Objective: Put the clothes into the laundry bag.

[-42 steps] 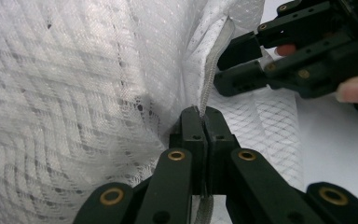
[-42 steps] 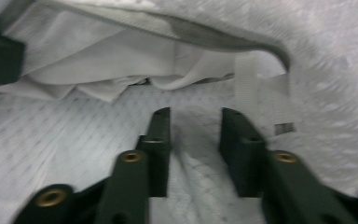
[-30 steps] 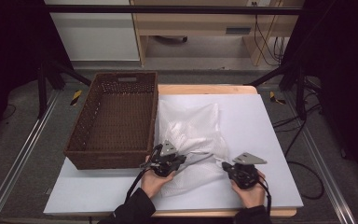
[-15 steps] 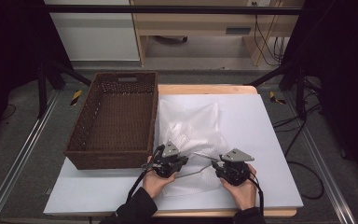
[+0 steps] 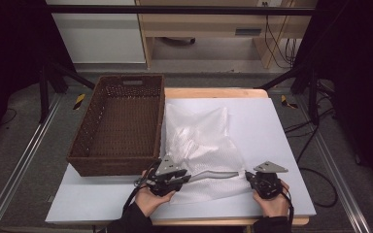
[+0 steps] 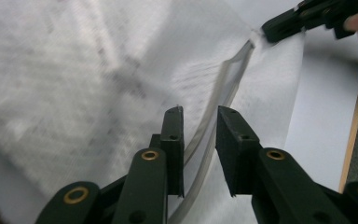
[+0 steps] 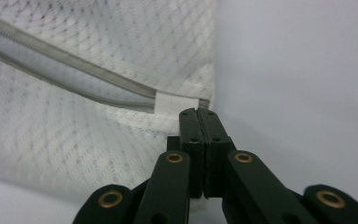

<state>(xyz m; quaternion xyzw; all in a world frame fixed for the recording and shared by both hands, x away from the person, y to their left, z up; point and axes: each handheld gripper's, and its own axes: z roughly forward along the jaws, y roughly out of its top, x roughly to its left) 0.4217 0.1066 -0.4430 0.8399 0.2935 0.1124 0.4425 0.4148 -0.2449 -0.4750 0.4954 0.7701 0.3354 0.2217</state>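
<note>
A white mesh bag (image 5: 199,141) lies flat on the white table sheet, with its grey zipper edge (image 5: 221,174) stretched between my two grippers. In the left gripper view, my left gripper (image 6: 199,112) has just been opening. The zipper strip (image 6: 223,88) runs through the gap and the pads do not press on it. My right gripper (image 7: 198,112) is shut on the mesh at the zipper's end, just below the white tab (image 7: 175,102). From above, the left gripper (image 5: 187,178) is at the bag's near left and the right gripper (image 5: 247,174) at its near right.
A brown wicker basket (image 5: 77,145) stands along the bag's left side, close behind my left hand. The white sheet (image 5: 272,126) lies bare to the right of the bag. The table's wooden front edge (image 5: 213,222) runs just below both hands.
The right gripper went left, then back right, drawing the zipper edge out longer. The left gripper slid a little toward the near left and its jaws parted.
</note>
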